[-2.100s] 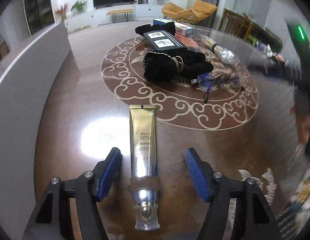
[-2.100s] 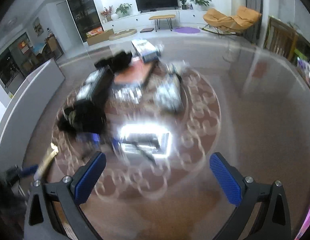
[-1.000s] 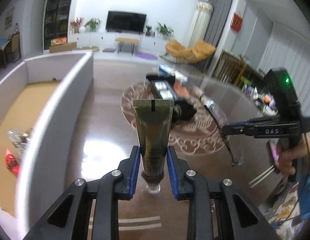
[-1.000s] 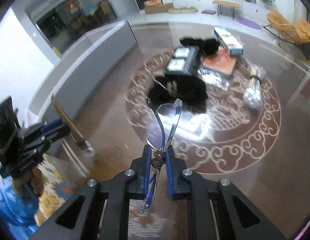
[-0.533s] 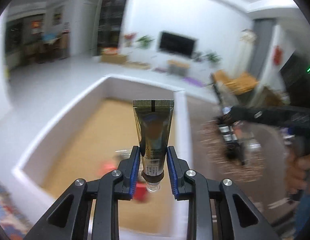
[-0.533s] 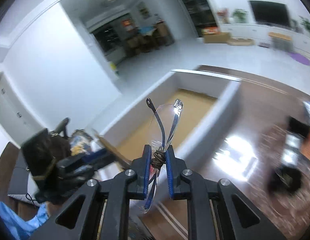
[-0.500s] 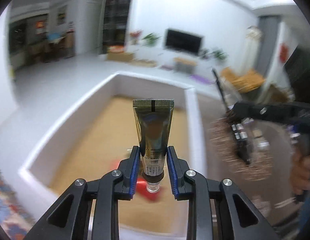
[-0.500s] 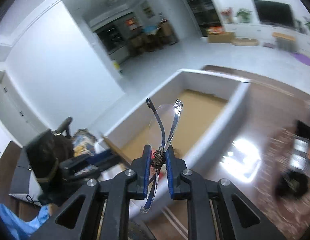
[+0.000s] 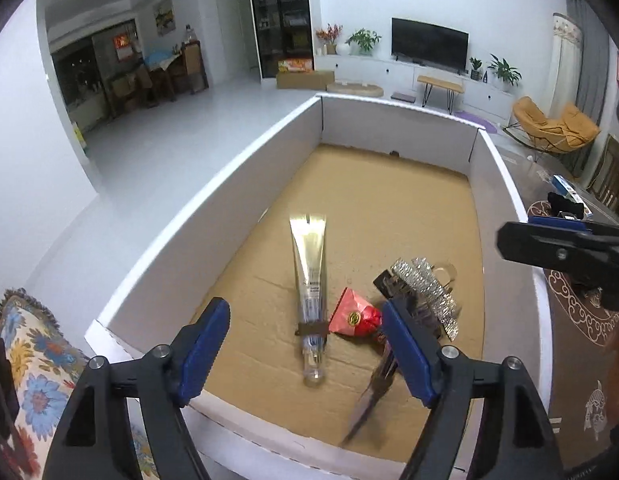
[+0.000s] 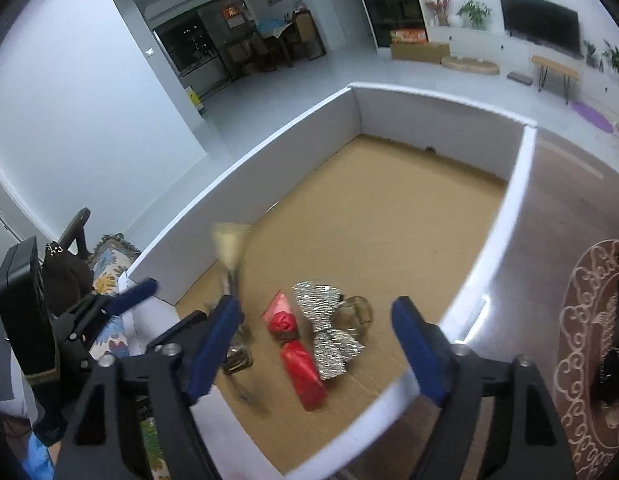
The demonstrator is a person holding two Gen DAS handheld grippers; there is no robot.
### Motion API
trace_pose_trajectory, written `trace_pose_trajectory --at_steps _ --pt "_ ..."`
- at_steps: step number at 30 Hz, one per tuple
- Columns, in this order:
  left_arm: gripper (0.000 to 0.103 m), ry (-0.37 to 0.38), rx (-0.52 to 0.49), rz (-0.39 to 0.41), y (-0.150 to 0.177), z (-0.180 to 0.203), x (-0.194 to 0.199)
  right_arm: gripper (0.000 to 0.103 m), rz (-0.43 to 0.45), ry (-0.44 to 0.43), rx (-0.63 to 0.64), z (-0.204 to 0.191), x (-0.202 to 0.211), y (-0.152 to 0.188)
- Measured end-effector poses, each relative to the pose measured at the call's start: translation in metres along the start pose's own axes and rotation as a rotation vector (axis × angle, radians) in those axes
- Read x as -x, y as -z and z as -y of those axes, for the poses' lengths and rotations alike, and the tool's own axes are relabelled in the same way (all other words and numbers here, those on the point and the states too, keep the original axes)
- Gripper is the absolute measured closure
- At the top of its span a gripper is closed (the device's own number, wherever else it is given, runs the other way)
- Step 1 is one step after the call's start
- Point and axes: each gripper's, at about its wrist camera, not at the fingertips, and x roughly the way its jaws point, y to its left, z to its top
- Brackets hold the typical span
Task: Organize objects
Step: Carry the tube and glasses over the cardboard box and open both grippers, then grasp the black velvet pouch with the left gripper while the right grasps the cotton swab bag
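Both grippers hang spread and empty over the white-walled cardboard box [image 9: 213, 184]: the left gripper [image 9: 305, 344] and the right gripper [image 10: 315, 342]. Just beyond, the gold squeeze tube [image 9: 311, 268] lies on the box's brown floor, beside a red wrapped packet [image 9: 355, 316] and a silver glitter bow [image 10: 327, 332]. A blurred dark-framed pair of glasses [image 9: 373, 388] shows near the front wall.

Setting: a home, open-plan living and dining area. Indicators: wall-mounted television [image 9: 429, 45] above a low white media cabinet [image 9: 413, 74] carrying potted plants [image 9: 363, 40]; an orange lounge chair [image 9: 553, 122]; a tall dark display cabinet [image 9: 279, 16]; a dining table with chairs [image 10: 269, 46] in the adjoining room; pale tiled floor [image 9: 181, 120].
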Motion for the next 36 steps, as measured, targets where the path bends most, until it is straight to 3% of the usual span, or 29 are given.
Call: trace_pose_trajectory --at_steps 7,11,17,20,22,24,25,29,32,34,36 --pt "0.026 0.014 -0.015 0.020 -0.006 0.019 0.011 0.017 0.029 0.057 -0.026 0.035 0.028 0.018" --pt "0.025 0.038 -0.021 0.028 -0.004 0.031 0.023 0.017 0.038 0.163 -0.010 0.073 0.053 0.058" --pt "0.025 0.216 -0.069 0.049 0.008 0.084 0.055 0.017 0.013 0.479 -0.028 0.174 0.101 0.156" --pt "0.025 0.344 -0.125 0.058 0.016 0.129 0.077 0.017 0.011 0.581 -0.100 0.221 0.129 0.192" --pt "0.024 0.435 -0.173 0.046 0.022 0.164 0.086 0.016 0.017 0.613 -0.149 0.244 0.143 0.205" --pt "0.014 0.521 -0.235 0.015 0.027 0.206 0.084 0.016 0.016 0.632 -0.205 0.264 0.149 0.217" --pt "0.014 0.540 -0.263 0.008 0.030 0.226 0.078 0.016 0.016 0.633 -0.228 0.273 0.153 0.218" --pt "0.014 0.578 -0.322 -0.044 0.025 0.286 0.038 0.016 0.021 0.624 -0.296 0.292 0.159 0.234" --pt "0.014 0.618 -0.372 0.003 0.001 0.324 0.013 0.016 0.046 0.608 -0.308 0.292 0.164 0.239" --pt "0.014 0.652 -0.469 0.038 -0.014 0.355 -0.003 0.016 0.054 0.607 -0.315 0.293 0.166 0.239" --pt "0.014 0.626 -0.580 0.070 -0.023 0.388 -0.021 0.016 0.049 0.622 -0.317 0.295 0.166 0.240"
